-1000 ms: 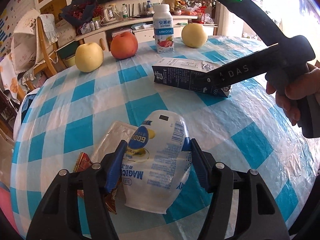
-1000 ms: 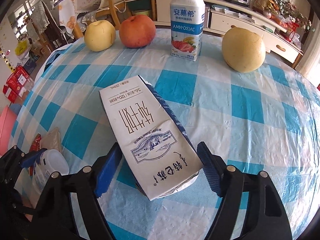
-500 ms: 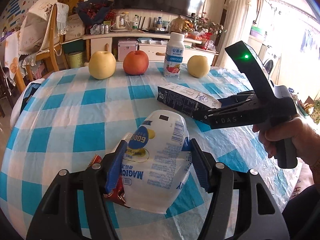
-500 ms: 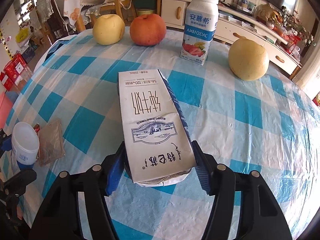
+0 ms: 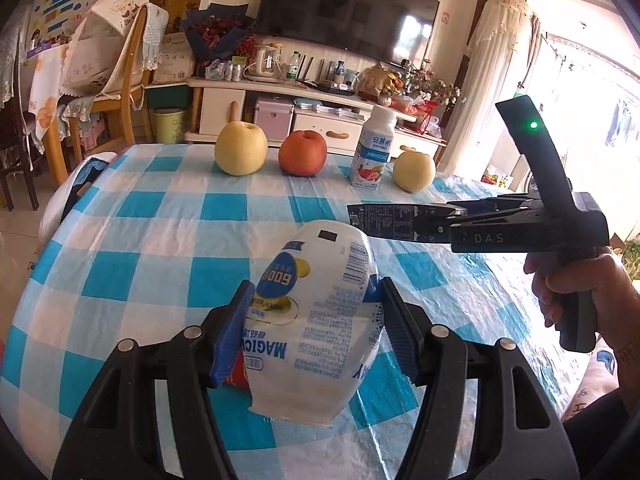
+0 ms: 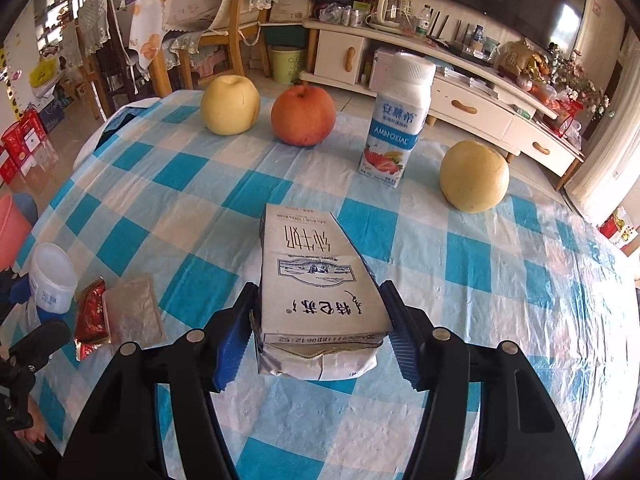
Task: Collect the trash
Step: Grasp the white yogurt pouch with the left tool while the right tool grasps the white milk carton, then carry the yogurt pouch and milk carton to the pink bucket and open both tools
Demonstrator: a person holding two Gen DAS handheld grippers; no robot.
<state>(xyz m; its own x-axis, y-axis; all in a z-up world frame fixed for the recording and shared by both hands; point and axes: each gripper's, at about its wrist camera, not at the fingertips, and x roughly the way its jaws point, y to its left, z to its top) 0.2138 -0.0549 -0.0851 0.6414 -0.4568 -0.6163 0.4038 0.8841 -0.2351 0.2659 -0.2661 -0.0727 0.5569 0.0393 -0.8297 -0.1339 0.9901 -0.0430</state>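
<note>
My left gripper (image 5: 314, 338) is shut on a white yogurt cup (image 5: 316, 316) with blue print and holds it above the checked table (image 5: 160, 240). My right gripper (image 6: 318, 338) is shut on a flattened milk carton (image 6: 316, 280) and holds it off the table; the carton also shows in the left wrist view (image 5: 390, 222). A red snack wrapper (image 6: 91, 312) and a silver foil packet (image 6: 134, 308) lie on the cloth at the left. The cup shows at the left edge of the right wrist view (image 6: 52, 282).
Two yellow pears (image 6: 230, 104) (image 6: 474, 176), a red apple (image 6: 303, 114) and an upright yogurt drink bottle (image 6: 396, 128) stand along the table's far side. A chair (image 5: 116, 96) and a TV cabinet (image 5: 304, 116) lie beyond. A pink bucket (image 6: 12, 232) is on the floor, left.
Both grippers have risen with their loads. The right gripper closed on the carton and lifted it off the cloth. The cup is higher above the wrappers.
</note>
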